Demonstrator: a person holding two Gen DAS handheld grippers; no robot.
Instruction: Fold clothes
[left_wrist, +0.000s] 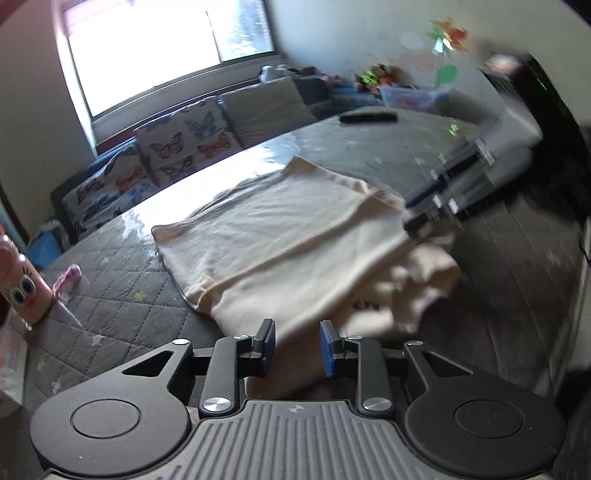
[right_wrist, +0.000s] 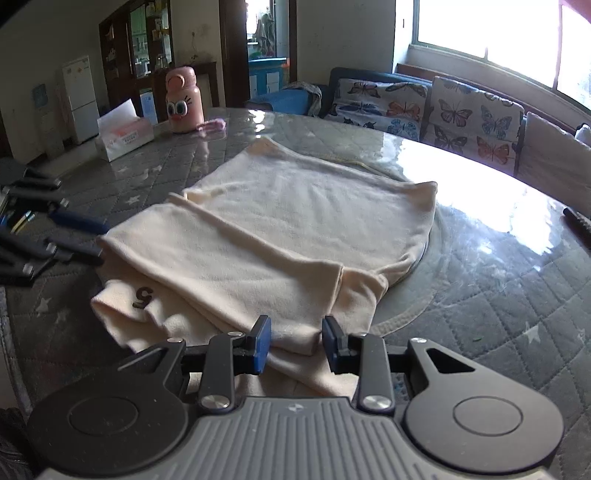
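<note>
My left gripper (left_wrist: 297, 347) and right gripper (right_wrist: 295, 345) both gape, holding nothing, right at the near edge of the cream shirt (right_wrist: 280, 229). It lies half folded on the grey table (right_wrist: 498, 302). I think I must grab the edge next, then fold it over toward the pink bottle (right_wrist: 183, 99).

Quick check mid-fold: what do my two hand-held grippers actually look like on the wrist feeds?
The two look identical. The left hand-held gripper and right hand-held gripper each have a grey ribbed body, black linkage arms with silver bolts, two round black discs at the sides, and blue pads on the fingertips. No cables, sleeves or hands show.
</note>
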